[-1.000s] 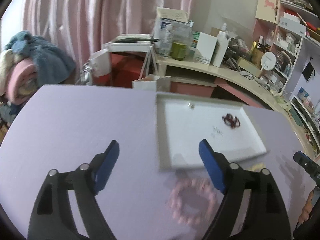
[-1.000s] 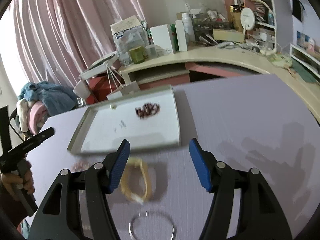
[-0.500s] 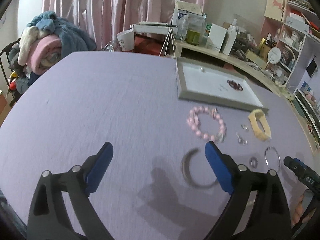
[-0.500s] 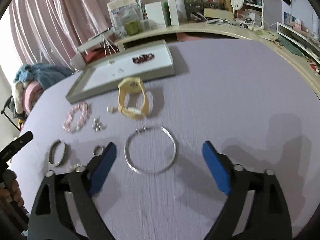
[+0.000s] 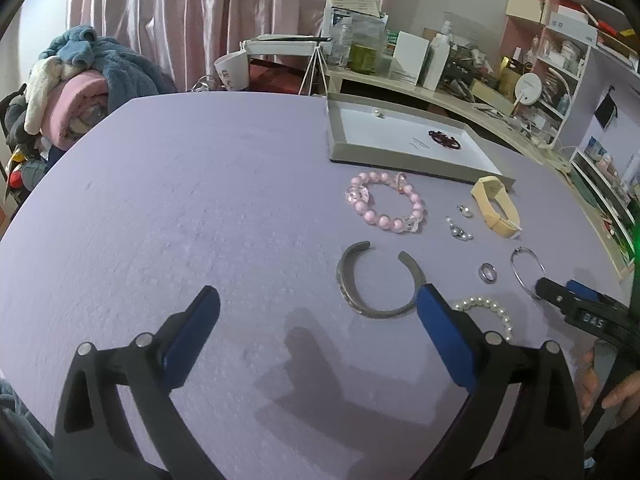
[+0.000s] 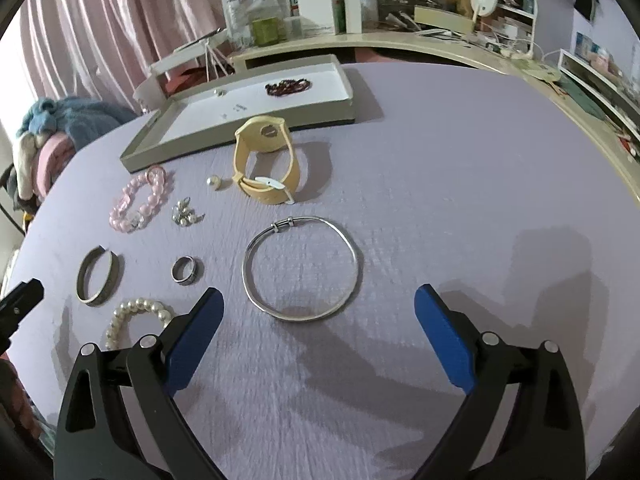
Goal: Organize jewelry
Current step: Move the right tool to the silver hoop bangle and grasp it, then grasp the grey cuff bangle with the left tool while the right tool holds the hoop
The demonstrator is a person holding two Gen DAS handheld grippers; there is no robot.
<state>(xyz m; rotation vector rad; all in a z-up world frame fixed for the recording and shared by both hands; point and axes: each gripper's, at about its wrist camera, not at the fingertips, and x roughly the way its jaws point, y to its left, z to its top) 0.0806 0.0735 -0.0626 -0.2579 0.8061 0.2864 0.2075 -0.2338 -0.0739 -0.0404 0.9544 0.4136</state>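
Observation:
Jewelry lies loose on the purple table. A grey tray (image 5: 340,152) (image 6: 168,152) at the back holds a dark red bracelet (image 5: 444,139) (image 6: 288,87) and a small stud. In front lie a pink bead bracelet (image 5: 386,201) (image 6: 138,200), a yellow watch (image 5: 496,206) (image 6: 266,160), a silver cuff (image 5: 378,280) (image 6: 98,278), a thin silver bangle (image 6: 302,268) (image 5: 528,270), a ring (image 6: 184,270) (image 5: 489,273), a pearl bracelet (image 6: 136,316) (image 5: 486,310) and small earrings (image 6: 185,216). My left gripper (image 5: 318,332) is open and empty, near the cuff. My right gripper (image 6: 320,330) is open and empty, just before the bangle.
A cluttered desk with boxes and bottles (image 6: 320,8) curves behind the table. A pile of blankets (image 5: 76,80) sits at the far left. Shelves (image 5: 580,40) stand at the right. The table's left half (image 5: 180,200) is bare purple cloth.
Both grippers have pulled back and up from the tray, bringing the loose jewelry into view. Both stayed open and empty.

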